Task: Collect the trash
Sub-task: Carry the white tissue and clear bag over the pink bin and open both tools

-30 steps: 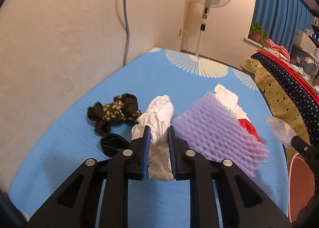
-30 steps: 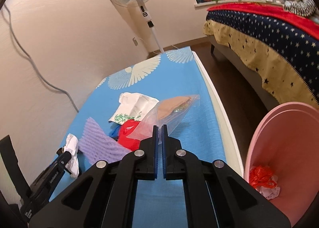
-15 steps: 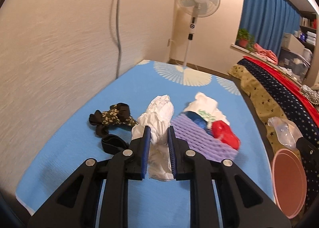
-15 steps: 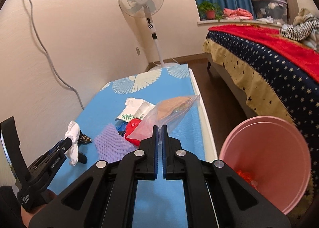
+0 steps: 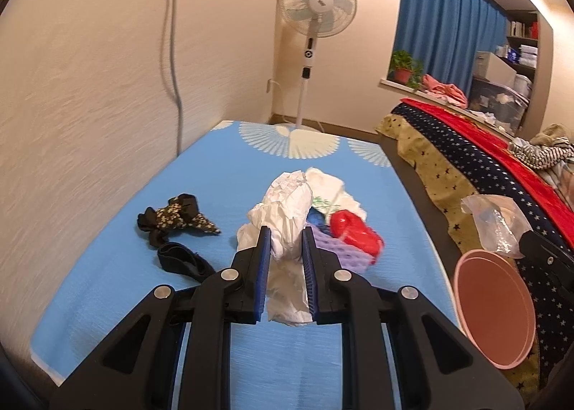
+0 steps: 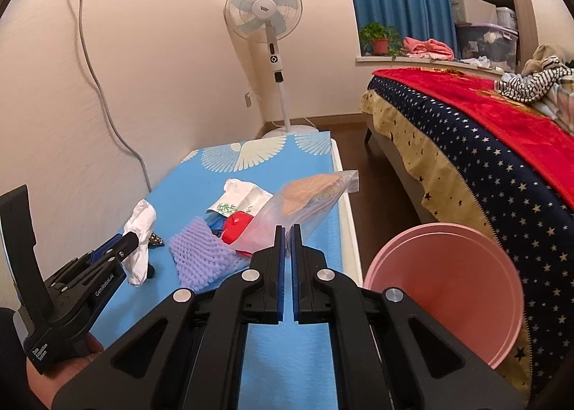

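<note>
Spanning the near-to-far middle of both views, the blue mat with white fan prints [image 5: 222, 173] carries the remaining litter; its right edge drops to bare dark floor. The round pink plastic bin [image 6: 445, 288] stands on that floor at near right, just beside the mat edge and in front of the bed with the star-printed navy and red cover [image 6: 502, 144], mouth tilted toward the cameras, presumably so that items can be dropped in from above.

2 pieces of trash are lifted off the mat. The left gripper [image 5: 285, 241] is clenched on a crumpled white paper wad [image 5: 287, 209], which bulges above and below the pads. The right gripper [image 6: 288, 234] is clamped on a corner of a clear zip bag with tan contents [image 6: 308, 198], which sticks out away from the jaws.

On the mat remain the purple foam fruit net [image 6: 201, 255], red wrapper [image 5: 353, 234], white printed bag [image 6: 240, 200] and dark floral cloth [image 5: 175, 218].

The open gap between mat edge and bed appears wide enough for both grippers to approach the bin.
</note>
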Demonstrator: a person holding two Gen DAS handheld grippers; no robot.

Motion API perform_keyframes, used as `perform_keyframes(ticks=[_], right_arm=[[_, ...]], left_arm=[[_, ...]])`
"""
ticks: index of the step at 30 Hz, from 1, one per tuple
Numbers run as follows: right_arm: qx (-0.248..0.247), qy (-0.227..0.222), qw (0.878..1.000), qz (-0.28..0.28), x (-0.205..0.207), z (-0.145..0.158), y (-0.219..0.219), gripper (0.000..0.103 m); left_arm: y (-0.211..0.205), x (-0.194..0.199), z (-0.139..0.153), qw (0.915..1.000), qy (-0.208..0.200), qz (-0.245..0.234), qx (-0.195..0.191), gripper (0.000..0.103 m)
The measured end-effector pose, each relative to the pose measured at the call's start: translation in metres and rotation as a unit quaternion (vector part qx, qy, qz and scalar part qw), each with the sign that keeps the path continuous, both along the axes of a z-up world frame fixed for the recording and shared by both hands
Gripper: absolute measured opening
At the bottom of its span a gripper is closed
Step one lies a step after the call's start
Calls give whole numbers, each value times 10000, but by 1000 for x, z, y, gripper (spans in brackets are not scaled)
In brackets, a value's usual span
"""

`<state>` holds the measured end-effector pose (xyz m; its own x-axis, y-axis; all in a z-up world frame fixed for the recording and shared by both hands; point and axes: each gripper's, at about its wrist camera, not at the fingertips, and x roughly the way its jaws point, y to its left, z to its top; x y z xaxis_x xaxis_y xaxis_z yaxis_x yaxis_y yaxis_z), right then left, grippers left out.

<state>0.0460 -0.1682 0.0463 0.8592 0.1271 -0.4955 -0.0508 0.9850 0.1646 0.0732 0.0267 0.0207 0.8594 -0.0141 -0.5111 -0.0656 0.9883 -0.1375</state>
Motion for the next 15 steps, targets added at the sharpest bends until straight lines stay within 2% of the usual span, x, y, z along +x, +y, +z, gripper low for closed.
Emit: perform_keyframes(ticks=[15], right_arm=[[-15,-30,9995,-301,-10,6,-22,3]], left_arm=[[-36,-2,4,9987,-103,-508,-21,18]])
